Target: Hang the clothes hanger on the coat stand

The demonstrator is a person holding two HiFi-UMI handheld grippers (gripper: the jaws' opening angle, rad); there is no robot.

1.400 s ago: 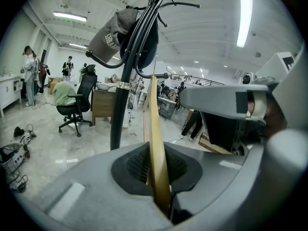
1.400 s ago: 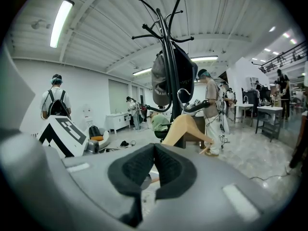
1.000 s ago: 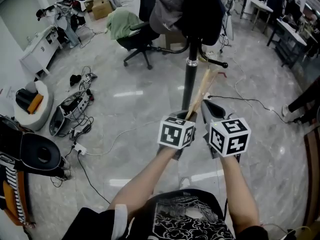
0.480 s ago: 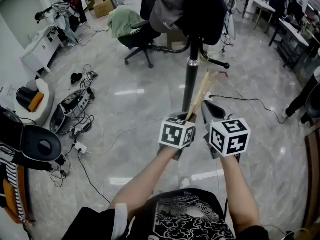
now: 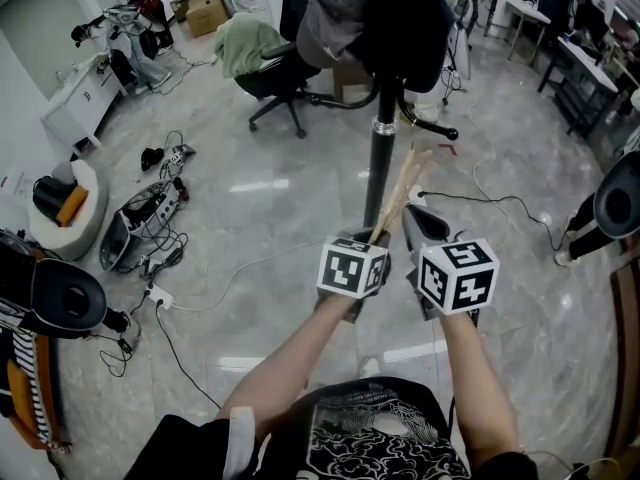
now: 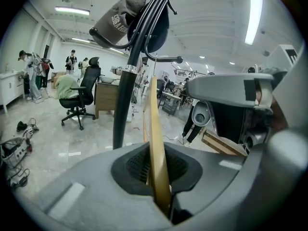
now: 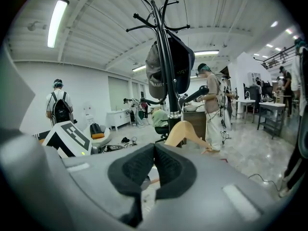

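A wooden clothes hanger [image 5: 402, 183] slants up from my left gripper [image 5: 377, 236], which is shut on its lower end. Its upper end lies close by a side peg of the black coat stand [image 5: 379, 168]. In the left gripper view the hanger [image 6: 155, 124] runs as a thin wooden edge between the jaws, with the stand's pole [image 6: 124, 100] just to its left. A cap [image 6: 120, 18] and dark garments hang on the stand's top. My right gripper [image 5: 418, 216] is beside the left one, shut with nothing in it. In its own view the hanger [image 7: 185, 131] shows beyond it.
An office chair with a green garment [image 5: 262, 60] stands behind the stand. Cables and power strips [image 5: 150, 218] litter the marble floor at the left. Desks [image 5: 580, 68] line the right side and a person's leg [image 5: 590, 233] shows there. People stand further off [image 7: 211, 105].
Both grippers keep their grip and place. Only a person at the right edge of the head view has shifted.
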